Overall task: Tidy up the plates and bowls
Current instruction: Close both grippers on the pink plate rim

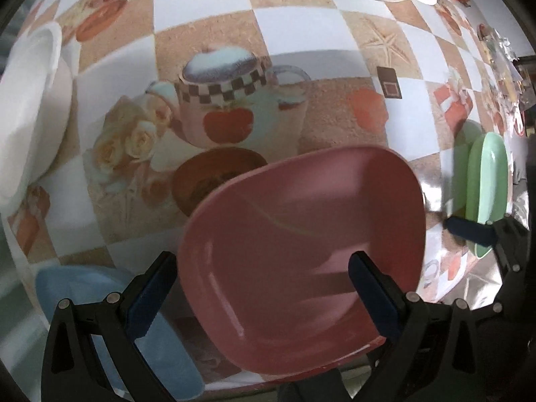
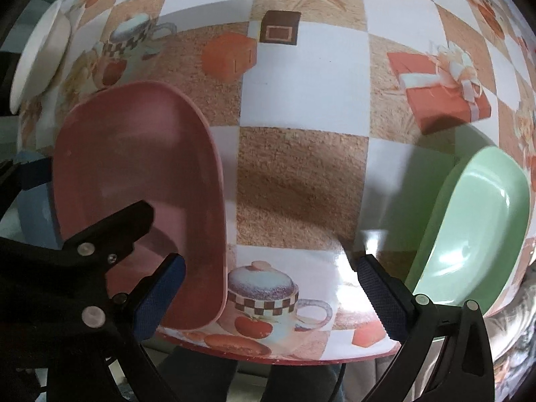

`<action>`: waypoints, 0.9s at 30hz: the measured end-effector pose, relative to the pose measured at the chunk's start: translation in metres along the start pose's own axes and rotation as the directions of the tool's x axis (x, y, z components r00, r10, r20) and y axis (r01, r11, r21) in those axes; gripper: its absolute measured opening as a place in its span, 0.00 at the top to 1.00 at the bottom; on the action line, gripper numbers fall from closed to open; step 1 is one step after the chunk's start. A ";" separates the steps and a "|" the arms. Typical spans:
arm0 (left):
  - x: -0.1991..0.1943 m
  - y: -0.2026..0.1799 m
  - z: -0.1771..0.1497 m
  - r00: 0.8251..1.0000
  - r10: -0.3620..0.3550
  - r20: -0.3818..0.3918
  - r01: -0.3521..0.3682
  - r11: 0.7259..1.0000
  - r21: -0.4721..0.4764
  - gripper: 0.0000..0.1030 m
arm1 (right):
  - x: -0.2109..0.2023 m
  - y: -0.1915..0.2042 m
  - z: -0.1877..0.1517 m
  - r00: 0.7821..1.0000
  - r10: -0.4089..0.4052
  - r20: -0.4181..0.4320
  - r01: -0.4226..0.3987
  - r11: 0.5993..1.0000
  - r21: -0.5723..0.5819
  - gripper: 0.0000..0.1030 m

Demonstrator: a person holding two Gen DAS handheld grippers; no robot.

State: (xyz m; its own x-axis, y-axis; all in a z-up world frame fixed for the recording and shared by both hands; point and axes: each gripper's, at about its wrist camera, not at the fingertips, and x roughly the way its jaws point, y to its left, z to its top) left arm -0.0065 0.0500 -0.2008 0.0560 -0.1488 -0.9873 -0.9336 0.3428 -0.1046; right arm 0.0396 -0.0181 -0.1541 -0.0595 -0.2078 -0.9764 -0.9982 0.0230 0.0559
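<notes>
While the left tongs [image 1: 261, 288] are standing spread around the near edge of the pink plate [image 1: 301, 251], one pad outside the rim and one over the plate's inside, no grip is being made: the gap is far wider than the rim. The right tongs [image 2: 271, 298] are likewise hanging released over bare cloth, between the pink plate and the green plate [image 2: 475, 234], grasping nothing.

Judgement: the step in hand appears to be the pickup of the pink plate, for stacking with its fellows. The next move is calling for the left tongs to close squarely on that rim before any lift, since a smooth plate taken near its edge may tilt or slip.

A blue plate [image 1: 100, 318] is lying just left of the pink one, at the desk's near edge. White dishes [image 1: 30, 107] are sitting at the left and far sides. The desk [image 2: 301, 174] is wearing a glossy chequered oilcloth printed with teapots, starfish and gift boxes. Little of the room is showing.
</notes>
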 end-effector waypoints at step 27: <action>0.028 0.028 -0.050 0.999 0.001 -0.036 -0.004 0.996 -0.092 0.16 | 0.000 0.004 -0.045 0.997 0.048 0.054 -0.044 0.997 -0.064 0.20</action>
State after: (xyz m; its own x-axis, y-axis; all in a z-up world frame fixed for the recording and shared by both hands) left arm -0.0485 0.0092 -0.2254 0.0426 -0.1815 -0.9825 -0.9623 0.2571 -0.0892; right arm 0.0349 -0.0621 -0.1440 -0.1065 -0.1528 -0.9825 -0.9932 -0.0302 0.1124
